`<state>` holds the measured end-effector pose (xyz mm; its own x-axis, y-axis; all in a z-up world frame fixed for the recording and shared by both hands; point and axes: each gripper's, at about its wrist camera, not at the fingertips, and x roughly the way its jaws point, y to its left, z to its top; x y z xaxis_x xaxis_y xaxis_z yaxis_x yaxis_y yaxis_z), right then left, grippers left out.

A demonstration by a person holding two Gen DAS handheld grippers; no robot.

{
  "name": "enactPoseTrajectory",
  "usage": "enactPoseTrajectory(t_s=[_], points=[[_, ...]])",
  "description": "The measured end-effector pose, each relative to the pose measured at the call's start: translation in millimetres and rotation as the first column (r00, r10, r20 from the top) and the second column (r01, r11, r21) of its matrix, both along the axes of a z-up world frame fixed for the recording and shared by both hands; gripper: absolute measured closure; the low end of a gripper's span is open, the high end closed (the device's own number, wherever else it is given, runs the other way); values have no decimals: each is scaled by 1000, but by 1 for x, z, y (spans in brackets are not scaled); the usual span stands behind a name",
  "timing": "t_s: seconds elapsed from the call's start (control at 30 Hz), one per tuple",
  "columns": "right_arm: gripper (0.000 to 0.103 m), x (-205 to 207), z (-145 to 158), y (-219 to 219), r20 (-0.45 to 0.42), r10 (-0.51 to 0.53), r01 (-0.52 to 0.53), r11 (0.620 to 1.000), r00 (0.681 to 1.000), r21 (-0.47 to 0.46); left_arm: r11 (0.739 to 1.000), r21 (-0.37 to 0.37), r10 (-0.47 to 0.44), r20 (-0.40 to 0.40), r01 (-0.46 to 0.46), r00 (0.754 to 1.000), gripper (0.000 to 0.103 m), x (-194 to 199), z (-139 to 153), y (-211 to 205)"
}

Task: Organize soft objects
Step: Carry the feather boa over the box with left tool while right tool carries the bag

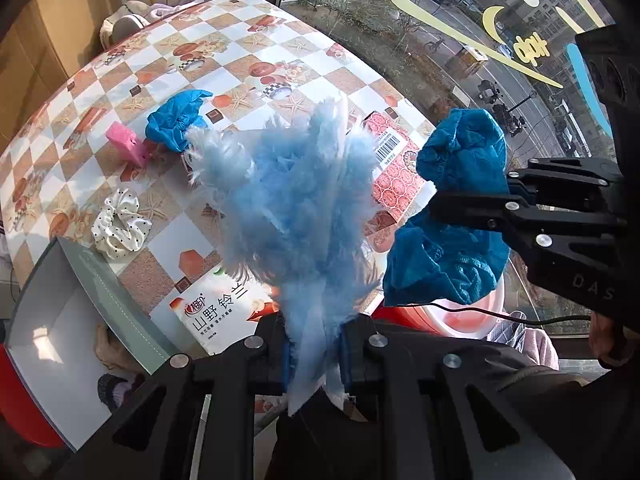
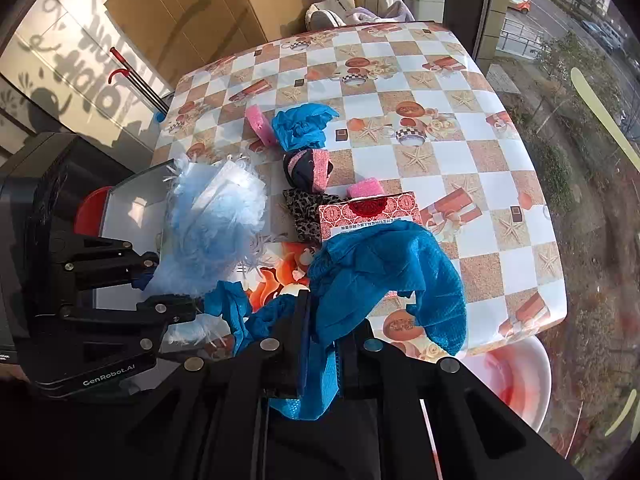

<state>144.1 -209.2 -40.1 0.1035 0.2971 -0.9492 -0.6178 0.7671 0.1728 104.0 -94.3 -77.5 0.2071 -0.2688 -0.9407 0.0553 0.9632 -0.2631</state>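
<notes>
Gripping hard, the left gripper (image 1: 314,360) had its two black fingers pinched on the stem of a pale blue fluffy feather-like duster (image 1: 288,196), whose plumes fanned out above the table. Just beside it, the right gripper (image 2: 320,356) was clamped tight on a crumpled, deep blue non-woven shoe cover (image 2: 384,276), which sagged over both sides of its jaws. Both loads hung clear of the surface, carried at once!

Below them lay the checked, starfish-printed oilcloth table (image 2: 460,92). Left on it were a second crumpled blue cover (image 2: 302,124) beside a pink sponge block (image 2: 258,122), a black-and-pink rolled cloth (image 2: 310,170), a leopard-print fabric piece (image 2: 304,212), another pink sponge (image 2: 366,188) touching a red patterned tissue pack (image 2: 372,212), and a white polka-dot scrunchie (image 1: 120,224) near the table edge. A white tissue pack with printed characters (image 1: 220,312) sat at the near edge.

A grey open-topped box (image 1: 100,280) stood off the table's near corner, with a red container (image 2: 94,204) against it; a white-and-red basin (image 2: 516,376) waited on the other side.

By the look of it, this was the carrying step, mid-task, with plenty unsorted. Next would need each gripper brought over a container before letting go; which one suits which item I couldn't tell.
</notes>
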Motion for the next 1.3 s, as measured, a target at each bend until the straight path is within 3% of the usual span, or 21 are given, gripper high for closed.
enactPoseTrajectory(t_s=[0.13,0.27,0.5,0.9,1.3], points=[[92,-8,-1,34,24,117,-118,993,993,13,995,18,99,16,-100,995,83,-6,5,25],[92,-8,-6,59,26,221,-221,975,975,3,974,12,225,10,-225,974,83,-12,4,47],[92,-12,-17,72,-6,356,-356,934,934,6,940,36,339,-35,-338,940,83,-29,-9,50],[92,-35,-28,98,-39,538,-537,843,842,35,818,77,574,-39,-570,818,83,-76,-6,76],[92,-63,-22,135,-20,642,-641,767,767,44,708,94,705,-38,-700,708,83,-130,-7,106]])
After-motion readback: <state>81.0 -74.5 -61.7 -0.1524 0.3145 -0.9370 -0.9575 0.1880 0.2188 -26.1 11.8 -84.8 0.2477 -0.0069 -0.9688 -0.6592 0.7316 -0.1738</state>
